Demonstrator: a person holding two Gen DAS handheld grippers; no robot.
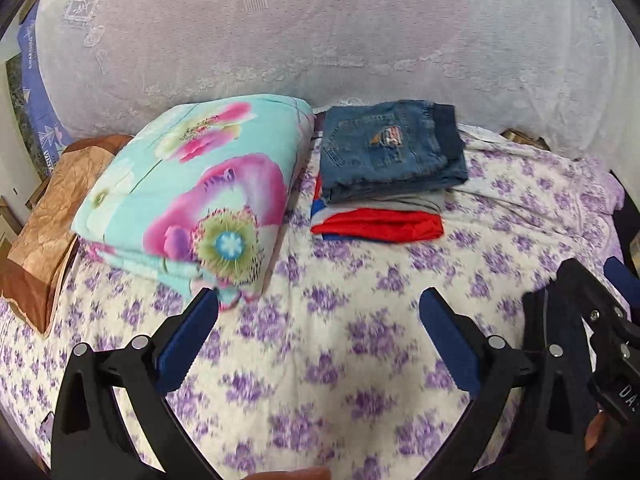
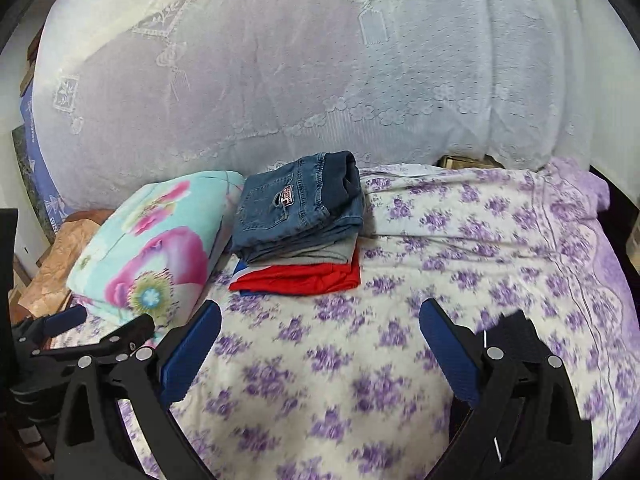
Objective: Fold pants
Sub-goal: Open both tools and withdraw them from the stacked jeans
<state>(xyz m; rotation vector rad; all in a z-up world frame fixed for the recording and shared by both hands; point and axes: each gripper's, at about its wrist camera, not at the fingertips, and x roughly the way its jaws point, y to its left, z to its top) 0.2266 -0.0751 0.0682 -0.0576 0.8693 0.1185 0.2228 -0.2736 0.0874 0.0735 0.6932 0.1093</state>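
Observation:
Folded blue denim pants (image 1: 390,150) (image 2: 298,208) lie on top of a small stack, over a grey garment (image 1: 404,202) and a red one (image 1: 378,226) (image 2: 298,278), at the back of the bed. My left gripper (image 1: 320,300) hovers open over bare sheet in front of the stack, with nothing between its blue pads. My right gripper (image 2: 320,312) is also open and holds nothing, a short way in front of the stack. In the left wrist view, the right gripper's black frame shows at the right edge. In the right wrist view, the left gripper's frame shows at the lower left.
The bed sheet (image 1: 360,360) (image 2: 480,260) is white with purple flowers. A folded turquoise floral quilt (image 1: 200,192) (image 2: 156,248) lies left of the stack, with a brown pillow (image 1: 48,220) beyond it. A white lace cover (image 1: 320,32) rises behind.

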